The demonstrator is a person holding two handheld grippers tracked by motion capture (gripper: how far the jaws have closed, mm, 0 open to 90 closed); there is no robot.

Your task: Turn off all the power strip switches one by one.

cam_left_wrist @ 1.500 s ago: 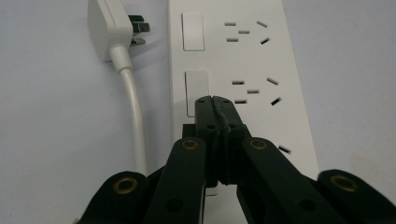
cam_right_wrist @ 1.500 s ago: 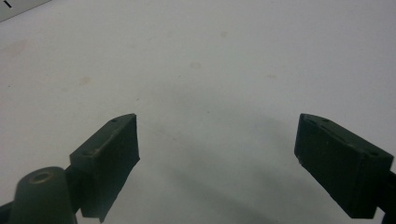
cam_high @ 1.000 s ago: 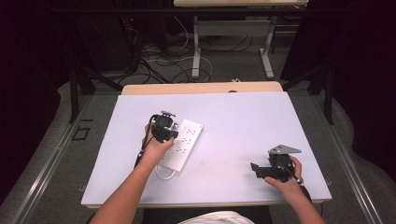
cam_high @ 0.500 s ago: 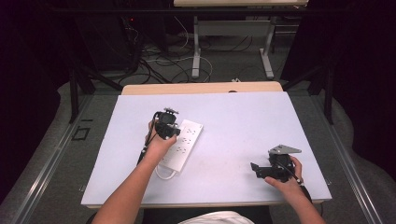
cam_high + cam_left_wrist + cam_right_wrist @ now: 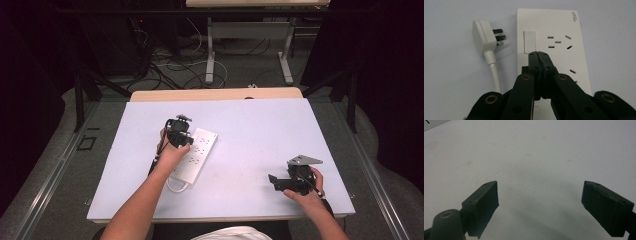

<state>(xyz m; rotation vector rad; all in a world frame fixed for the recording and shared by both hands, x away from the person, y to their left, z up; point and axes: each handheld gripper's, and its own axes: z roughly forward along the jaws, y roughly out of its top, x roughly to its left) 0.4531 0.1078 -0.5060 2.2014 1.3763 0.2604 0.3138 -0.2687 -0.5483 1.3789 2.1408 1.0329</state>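
A white power strip (image 5: 197,152) lies on the white table (image 5: 250,125), left of centre. In the left gripper view the strip (image 5: 554,27) shows its rocker switch (image 5: 529,41) and several sockets. My left gripper (image 5: 538,53) is shut, its tips just below the switch and over the strip's face. In the high view that gripper (image 5: 181,142) hovers at the strip's left edge. The strip's white plug (image 5: 485,37) lies loose beside it, its cord (image 5: 495,75) trailing toward me. My right gripper (image 5: 540,195) is open over bare table, at the front right (image 5: 274,181).
The cord loops at the strip's near end (image 5: 175,186). A wooden board (image 5: 215,94) borders the table's far edge. Behind it stand a desk frame (image 5: 247,40) and floor cables (image 5: 170,60).
My left gripper has shifted slightly over the strip. The right gripper has stayed put.
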